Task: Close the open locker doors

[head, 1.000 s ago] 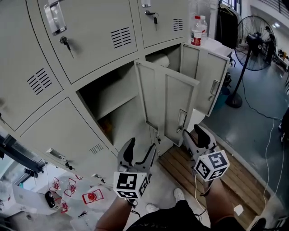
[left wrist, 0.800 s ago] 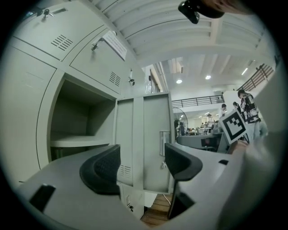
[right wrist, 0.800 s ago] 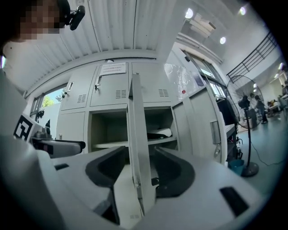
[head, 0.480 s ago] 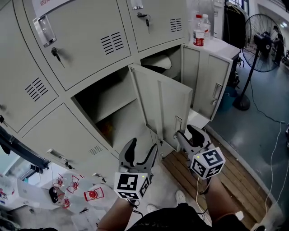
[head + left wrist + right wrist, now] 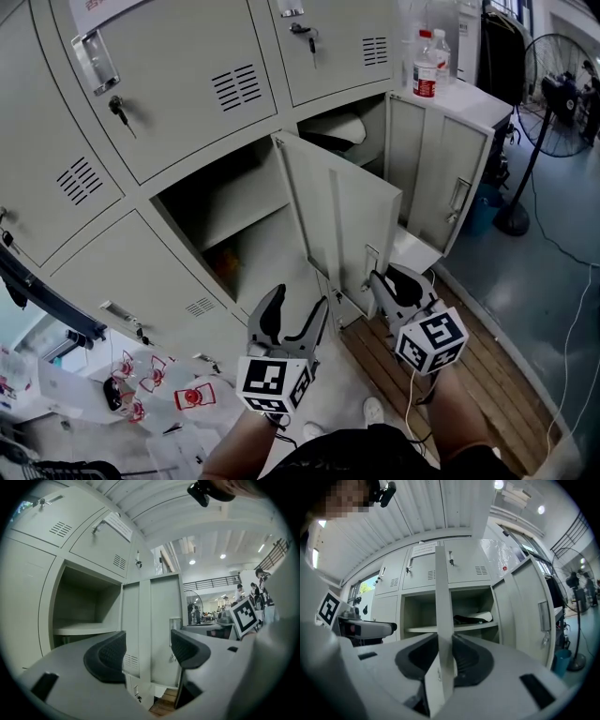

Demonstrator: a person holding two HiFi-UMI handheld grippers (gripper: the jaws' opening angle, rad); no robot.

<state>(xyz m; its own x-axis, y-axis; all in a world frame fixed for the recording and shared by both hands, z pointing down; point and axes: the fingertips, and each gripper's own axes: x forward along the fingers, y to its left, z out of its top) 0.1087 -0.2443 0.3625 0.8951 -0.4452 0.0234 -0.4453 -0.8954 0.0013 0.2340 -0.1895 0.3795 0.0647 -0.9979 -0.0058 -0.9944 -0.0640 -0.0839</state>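
Observation:
Two grey locker doors stand open. The nearer door (image 5: pixel 337 225) swings out from the middle compartment, and the farther door (image 5: pixel 441 178) hangs open at the right. My right gripper (image 5: pixel 380 281) is at the nearer door's free edge, just below its handle. Its jaws have just been closing, and in the right gripper view both pads press on that door edge (image 5: pixel 443 620), with the right gripper (image 5: pixel 444 660) shut on it. My left gripper (image 5: pixel 295 319) is open below the door. In the left gripper view, the left gripper (image 5: pixel 147 651) holds nothing and faces the door (image 5: pixel 154 620).
Closed locker doors with keys fill the upper left. Two bottles (image 5: pixel 427 66) stand on top of the far right locker. A standing fan (image 5: pixel 562 94) is at the right. A wooden pallet (image 5: pixel 469 375) lies underfoot, and papers (image 5: pixel 187 398) lie on the floor at left.
My right gripper moved in onto the nearer door's free edge and its jaws closed on it. The left gripper stayed open and barely shifted.

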